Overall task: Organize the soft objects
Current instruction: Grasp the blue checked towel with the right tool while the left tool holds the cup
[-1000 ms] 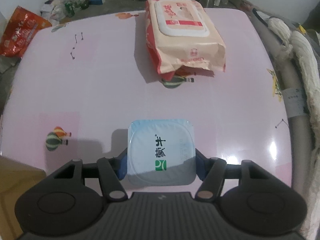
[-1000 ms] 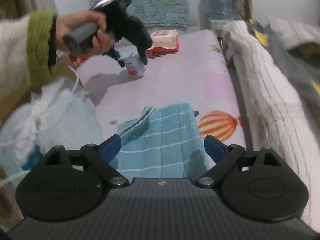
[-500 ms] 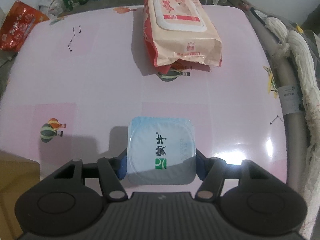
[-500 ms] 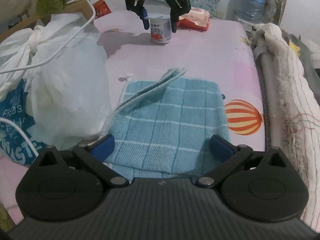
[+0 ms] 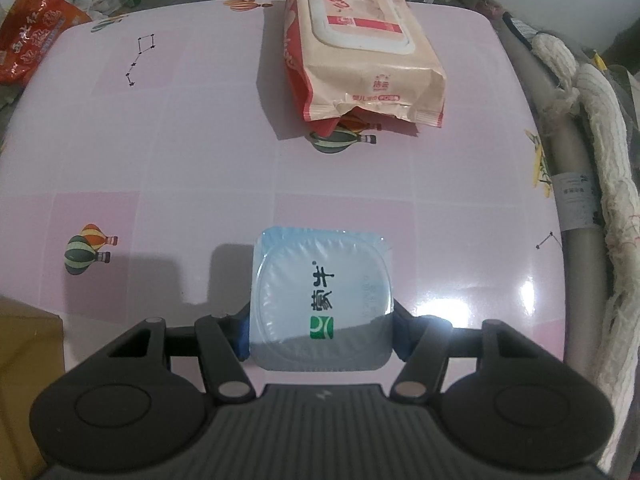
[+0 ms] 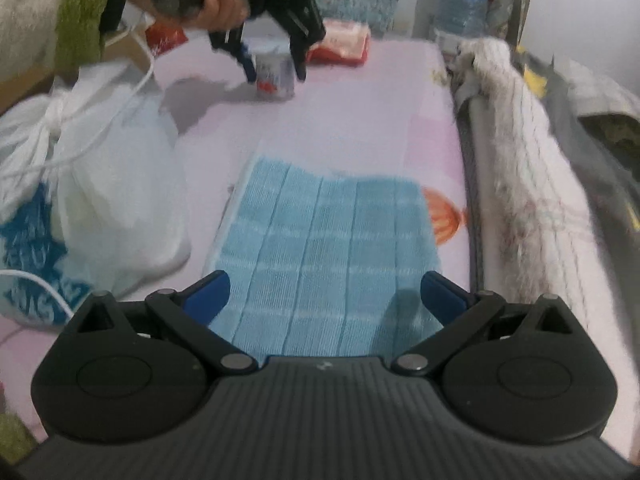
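Blue towel: it was light blue with paler stripes that made a check, folded flat on the pink surface, close in front of the right hand-held gripper.
Towel edges: the left edge showed several layers; the right edge covered part of an orange balloon print.
Right hand-held gripper: its jaws stood wide apart above the near part of the towel, and the blue pads did not press on anything.
Yogurt cup: it had a pale blue foil lid with dark characters and a green mark, and stood upright on the surface between the pads of the left hand-held gripper.
Left hand-held gripper: its two pads lay against the sides of the cup, so it held the cup.
Wipes pack: a soft peach and red pack with a white flap lay flat, further back on the surface, well apart from the cup.
Only in left wrist view: the lid of the cup, the top of the pack, and a red bag on the floor.
Only in right wrist view: the towel, a white plastic bag just left of it, the person's hand with a green cuff on the left handle, and red fruit on the side of the cup.
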### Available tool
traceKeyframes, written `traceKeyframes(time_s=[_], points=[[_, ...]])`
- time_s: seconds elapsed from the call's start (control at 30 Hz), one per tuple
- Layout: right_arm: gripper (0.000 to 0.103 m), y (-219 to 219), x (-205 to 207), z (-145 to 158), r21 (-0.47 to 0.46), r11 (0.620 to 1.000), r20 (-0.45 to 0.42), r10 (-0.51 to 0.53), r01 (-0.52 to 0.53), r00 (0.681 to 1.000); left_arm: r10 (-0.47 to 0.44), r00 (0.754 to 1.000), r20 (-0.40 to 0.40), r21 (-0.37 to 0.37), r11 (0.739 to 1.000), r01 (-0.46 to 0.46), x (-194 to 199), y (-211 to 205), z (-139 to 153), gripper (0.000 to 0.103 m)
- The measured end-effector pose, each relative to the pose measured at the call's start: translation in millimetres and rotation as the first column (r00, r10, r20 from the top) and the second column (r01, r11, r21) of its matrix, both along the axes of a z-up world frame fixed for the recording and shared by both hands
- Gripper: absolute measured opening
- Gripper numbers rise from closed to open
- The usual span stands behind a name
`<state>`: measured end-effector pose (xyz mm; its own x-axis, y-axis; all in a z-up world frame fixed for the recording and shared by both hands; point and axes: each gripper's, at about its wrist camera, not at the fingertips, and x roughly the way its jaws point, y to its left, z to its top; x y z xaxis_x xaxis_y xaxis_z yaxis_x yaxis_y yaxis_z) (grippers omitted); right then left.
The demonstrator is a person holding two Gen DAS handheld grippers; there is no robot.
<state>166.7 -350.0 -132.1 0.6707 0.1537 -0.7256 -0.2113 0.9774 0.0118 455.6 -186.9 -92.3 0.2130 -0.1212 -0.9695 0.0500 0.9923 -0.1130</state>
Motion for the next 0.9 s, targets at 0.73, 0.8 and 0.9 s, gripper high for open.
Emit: traceKeyframes(time_s=[0.73, 0.8, 0.9], points=[[0.072, 4.9, 6.1, -13.2, 0.006, 0.999, -0.066, -0.044, 0.044, 0.997, -0.014, 1.0, 0.003, -0.082, 0.997, 0.014, -8.5, 9.9, 15.1, 0.062], [0.062, 2.1, 5.6, -11.9, 0.0, 0.998, -0.065, -0.067, 0.067, 0.996, -0.014, 1.0, 0.012, -0.096, 0.995, 0.015, -10.6, 11.6, 20.2, 0.062], [0.044, -4.0, 5.2, -10.4, 0.002, 0.994, -0.06, -0.112, 0.112, 0.992, -0.013, 0.999, 0.043, -0.114, 0.993, 0.018, -15.9, 14.6, 30.9, 0.062]])
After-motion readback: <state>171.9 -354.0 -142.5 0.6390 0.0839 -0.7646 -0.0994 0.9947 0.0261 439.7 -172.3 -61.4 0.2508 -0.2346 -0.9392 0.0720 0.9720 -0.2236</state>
